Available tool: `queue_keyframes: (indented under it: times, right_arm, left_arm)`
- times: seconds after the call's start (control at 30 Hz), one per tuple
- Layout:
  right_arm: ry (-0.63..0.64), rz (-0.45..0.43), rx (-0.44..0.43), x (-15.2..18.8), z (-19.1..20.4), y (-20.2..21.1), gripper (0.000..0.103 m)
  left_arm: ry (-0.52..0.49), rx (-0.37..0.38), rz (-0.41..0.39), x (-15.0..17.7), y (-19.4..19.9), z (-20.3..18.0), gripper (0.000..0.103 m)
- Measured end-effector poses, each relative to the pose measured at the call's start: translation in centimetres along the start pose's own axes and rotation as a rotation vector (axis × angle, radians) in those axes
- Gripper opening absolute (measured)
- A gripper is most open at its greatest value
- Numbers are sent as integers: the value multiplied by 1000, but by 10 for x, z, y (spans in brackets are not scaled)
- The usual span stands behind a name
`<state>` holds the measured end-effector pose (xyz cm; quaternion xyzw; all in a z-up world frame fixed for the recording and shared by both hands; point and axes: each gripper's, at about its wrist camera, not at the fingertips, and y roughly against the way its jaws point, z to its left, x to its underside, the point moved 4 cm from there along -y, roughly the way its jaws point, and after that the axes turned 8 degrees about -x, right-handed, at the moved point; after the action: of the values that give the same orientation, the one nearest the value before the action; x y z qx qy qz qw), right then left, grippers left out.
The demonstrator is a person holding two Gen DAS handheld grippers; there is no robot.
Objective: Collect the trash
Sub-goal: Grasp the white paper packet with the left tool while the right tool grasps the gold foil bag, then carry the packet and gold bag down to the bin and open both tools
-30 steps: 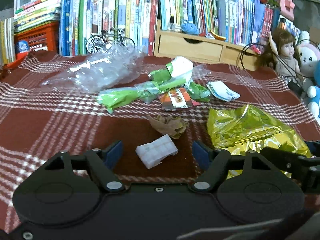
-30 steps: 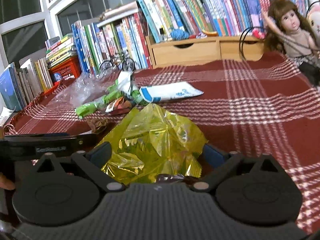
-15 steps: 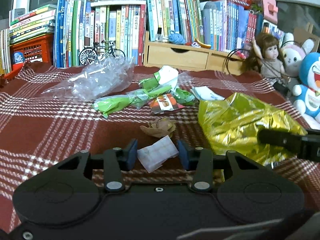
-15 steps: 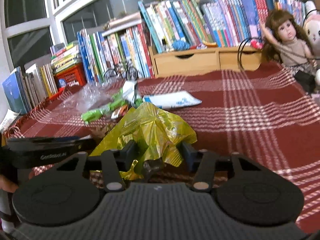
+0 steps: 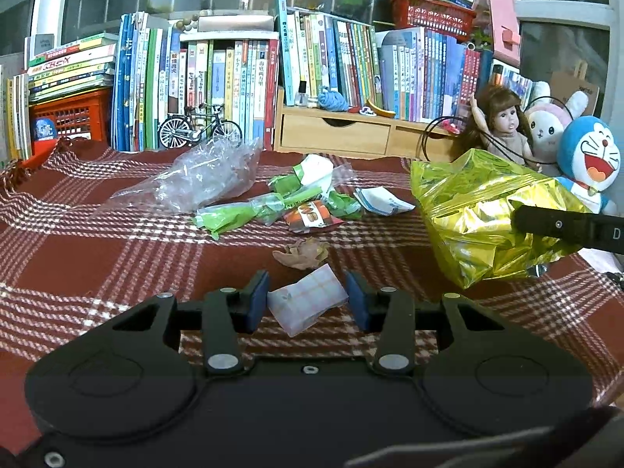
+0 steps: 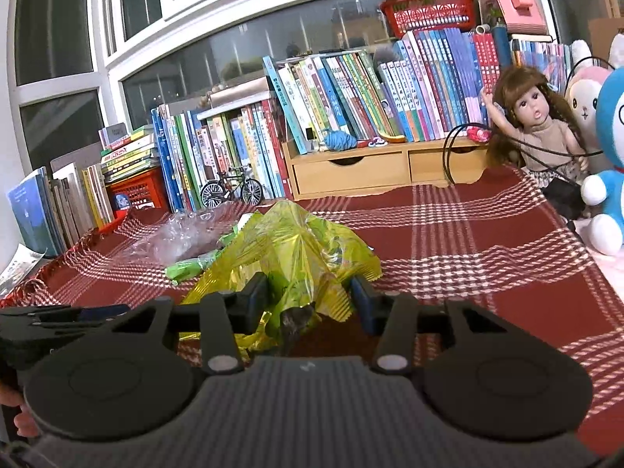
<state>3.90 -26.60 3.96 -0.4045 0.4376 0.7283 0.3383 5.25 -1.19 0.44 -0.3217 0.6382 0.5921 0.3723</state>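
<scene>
Step in hand, as I read it: both pieces are gripped, carry them off the cloth to wherever trash goes; no bin in either view, so destination unknown

How to do it well (judgement): keep squeeze steady, foil is slippery and springy; lift clear before swinging sideways so the hanging bag doesn't drag loose scraps; keep the two grippers apart, right one's finger already crosses the left view

L side, near: left gripper jaws part-closed, blue pads pressed on both sides of a small white folded packet, held tilted, seems lifted off the plaid tablecloth

R side, near: right gripper jaws closing on a bunched neck of the yellow foil bag, foil between pads, rest of bag billowing ahead, lower edge hanging near the cloth

Mid: crumpled brown wrapper just beyond the packet, w/ orange snack wrapper, green wrappers, white-blue wrapper further on, none picked up yet

Further: clear plastic bag lying on cloth

Far: model bicycle, row of books, doll & plush toys at the back edge, not trash
</scene>
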Motion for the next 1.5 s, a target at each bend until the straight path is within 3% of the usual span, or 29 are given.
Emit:
queue_keyframes:
  times: [0.37,0.7,0.83,0.93,1.17,1.5]
  right_arm:
    - [38,2,-55,20,23,40,49]
    - [141,76,-133,65,60,86,49]
    - [168,153,-238,89,73,107,49]
    - [169,222,-303,105,77,118,49]
    - [204,365,-347,142,89,125,49]
    - [317,591,-236,219,87,88,51]
  left_arm:
    - [-24,25,-40,15,46,0,41]
    - [-12,53,-33,60,103,-2,41]
    - [-28,66,-15,84,128,-3,41]
    - [-24,78,17,101,146,0,41]
    - [-50,87,137,145,158,0,41]
    - [-59,63,376,213,105,-10,41]
